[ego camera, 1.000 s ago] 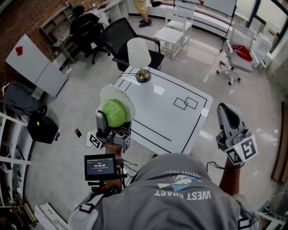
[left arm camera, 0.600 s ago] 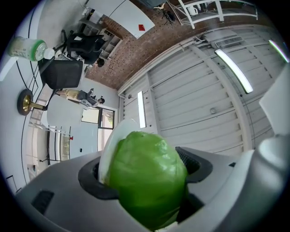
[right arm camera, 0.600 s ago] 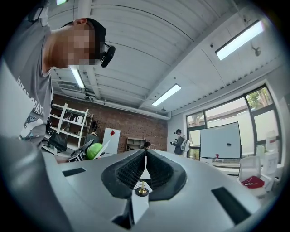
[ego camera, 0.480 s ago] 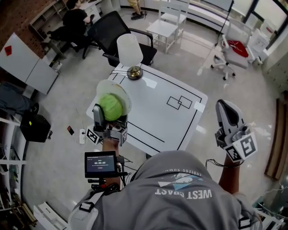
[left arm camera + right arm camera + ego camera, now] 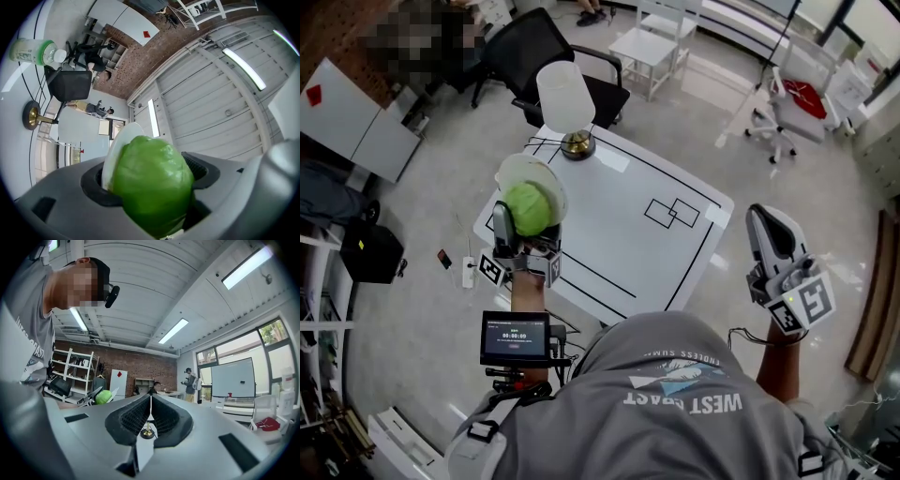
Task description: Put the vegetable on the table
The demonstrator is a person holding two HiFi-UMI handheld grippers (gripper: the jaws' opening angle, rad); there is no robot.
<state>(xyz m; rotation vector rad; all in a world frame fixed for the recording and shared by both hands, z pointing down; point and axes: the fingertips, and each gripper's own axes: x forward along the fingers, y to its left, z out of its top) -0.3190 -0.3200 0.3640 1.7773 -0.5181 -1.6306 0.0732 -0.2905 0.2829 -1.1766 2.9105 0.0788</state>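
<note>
Clamped in the left gripper (image 5: 528, 225), jaws spread wide around it: green vegetable (image 5: 152, 185), raised by the left corner of the counter (image 5: 628, 248). Likely down and rightward from there onto bare top. Right gripper (image 5: 772, 234) pinched together, empty, well apart

The vegetable (image 5: 530, 207) in my grey left fingers (image 5: 56, 201) is bright green, backed by a white plate (image 5: 551, 179). My worktop (image 5: 628, 258) is white with thin black lines. The lamp (image 5: 565, 96) has a white shade and a brass base. My right gripper (image 5: 772, 230) is grey, its cube marked in black-and-white squares.
</note>
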